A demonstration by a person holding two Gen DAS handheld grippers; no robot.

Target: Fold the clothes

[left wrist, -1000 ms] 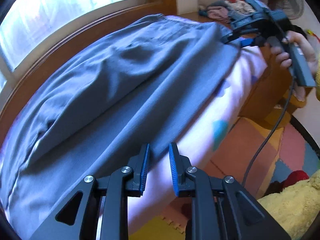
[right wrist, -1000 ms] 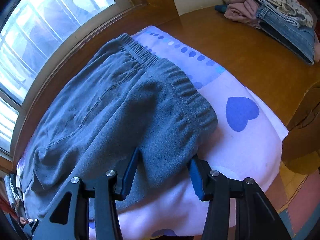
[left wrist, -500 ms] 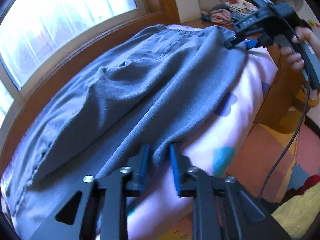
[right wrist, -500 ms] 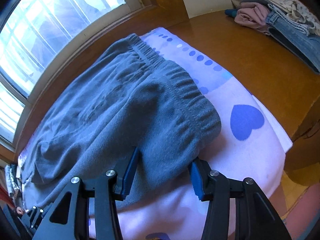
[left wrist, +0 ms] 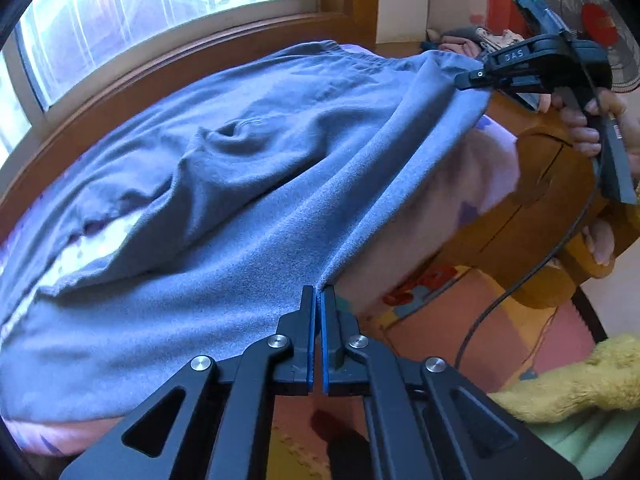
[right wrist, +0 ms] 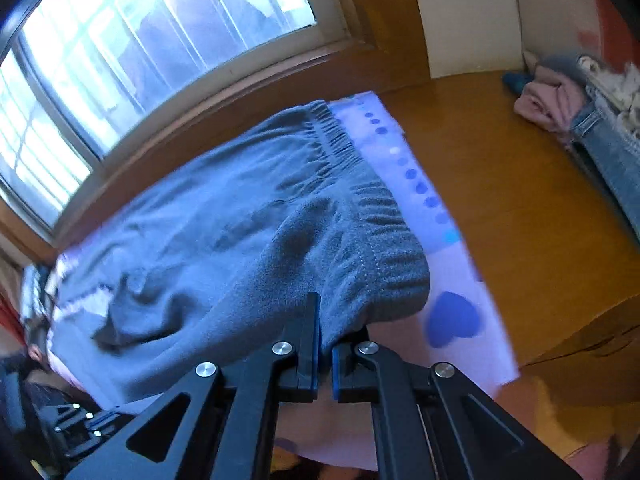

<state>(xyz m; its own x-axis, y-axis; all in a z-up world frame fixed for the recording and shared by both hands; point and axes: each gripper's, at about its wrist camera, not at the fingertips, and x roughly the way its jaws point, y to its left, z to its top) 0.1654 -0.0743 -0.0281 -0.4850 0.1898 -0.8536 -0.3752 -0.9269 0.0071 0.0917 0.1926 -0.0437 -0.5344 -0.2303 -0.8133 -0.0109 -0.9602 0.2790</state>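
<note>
Grey fleece pants (left wrist: 240, 160) lie spread on a pink sheet (left wrist: 472, 184) under the window. In the left wrist view my left gripper (left wrist: 319, 292) is closing tight on the pants' near edge, with the pads pressed on the fabric. That edge runs taut up to my right gripper (left wrist: 466, 80), held by a hand (left wrist: 580, 132). In the right wrist view my right gripper (right wrist: 326, 320) pinches the pants (right wrist: 240, 220) just below the elastic waistband (right wrist: 380, 232). Its right finger is partly under the cloth. The gripped edge hangs lifted off the sheet (right wrist: 452, 320).
A wooden platform (right wrist: 520, 200) carries a pile of folded clothes (right wrist: 560, 104) at the far right. A window (right wrist: 140, 40) runs along the back. A fan (left wrist: 596, 24), a yellow plush (left wrist: 580, 380) and coloured floor mats (left wrist: 460, 340) are at the right.
Both grippers have shut on the pants' near edge and risen. The edge is now lifted and stretched between them, and fresh folds show in the cloth.
</note>
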